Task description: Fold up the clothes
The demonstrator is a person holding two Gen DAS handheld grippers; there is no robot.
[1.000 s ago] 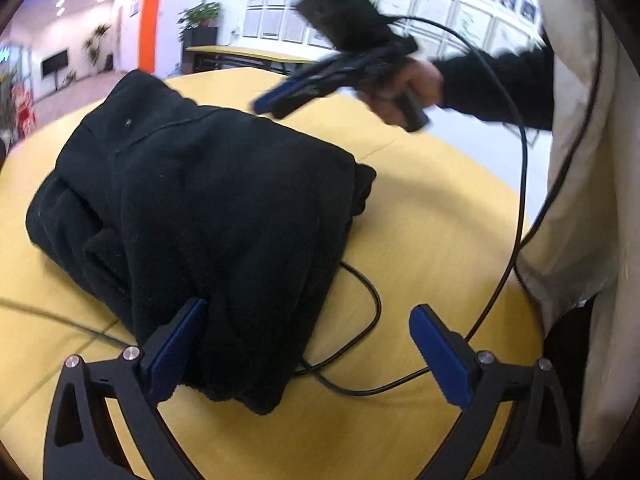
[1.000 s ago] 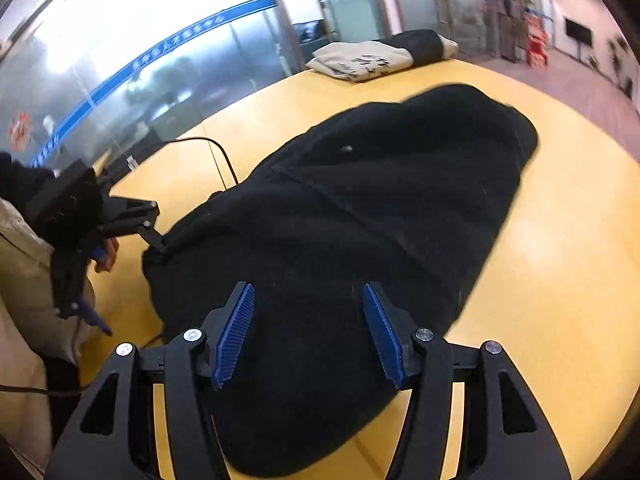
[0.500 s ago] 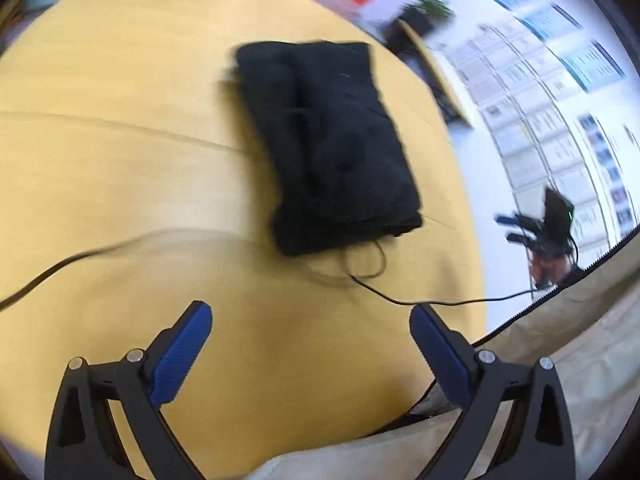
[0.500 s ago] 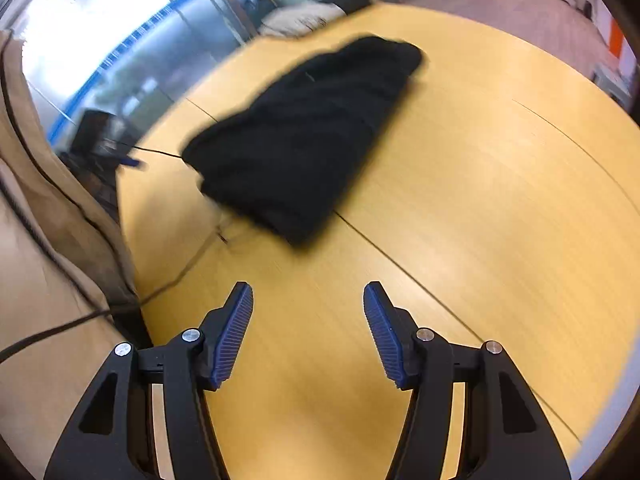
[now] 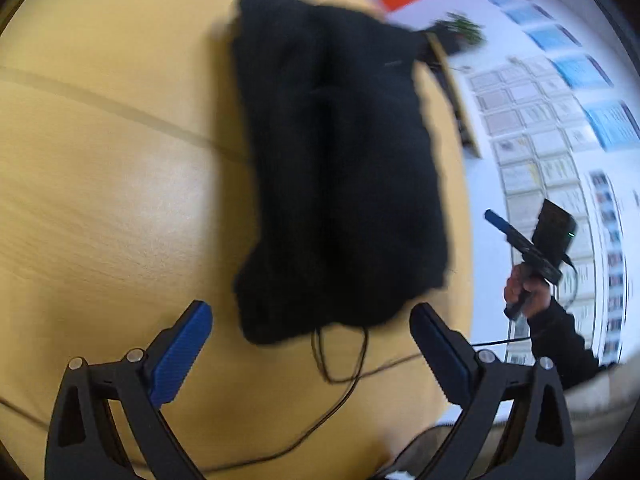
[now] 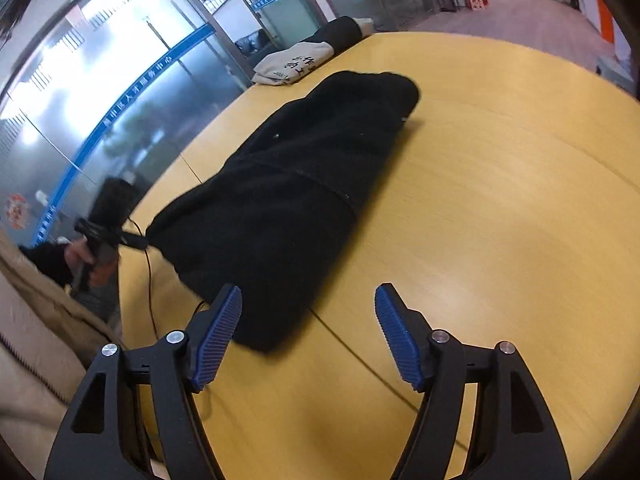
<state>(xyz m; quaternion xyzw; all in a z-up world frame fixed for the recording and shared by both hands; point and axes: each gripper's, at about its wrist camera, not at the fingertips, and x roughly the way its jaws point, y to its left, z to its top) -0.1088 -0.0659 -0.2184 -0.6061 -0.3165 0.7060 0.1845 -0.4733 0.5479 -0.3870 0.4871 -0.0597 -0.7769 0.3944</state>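
Note:
A folded black fleece garment (image 5: 340, 168) lies on the round yellow wooden table (image 5: 112, 208); it also shows in the right wrist view (image 6: 288, 208). My left gripper (image 5: 312, 344) is open and empty, held above the table just short of the garment's near edge. My right gripper (image 6: 308, 328) is open and empty, with its left finger over the garment's near corner. The right gripper also appears off the table's right side in the left wrist view (image 5: 520, 236). The left gripper shows at the left in the right wrist view (image 6: 108, 232).
A thin black cable (image 5: 340, 364) loops on the table by the garment's near edge. Folded clothes, one beige and one black (image 6: 296, 64), lie at the table's far edge. The person's beige coat (image 6: 36, 320) is at the left.
Both grippers pulled away from the garment and have come back toward it. The left view now looks down on the garment from nearer. Both stay open.

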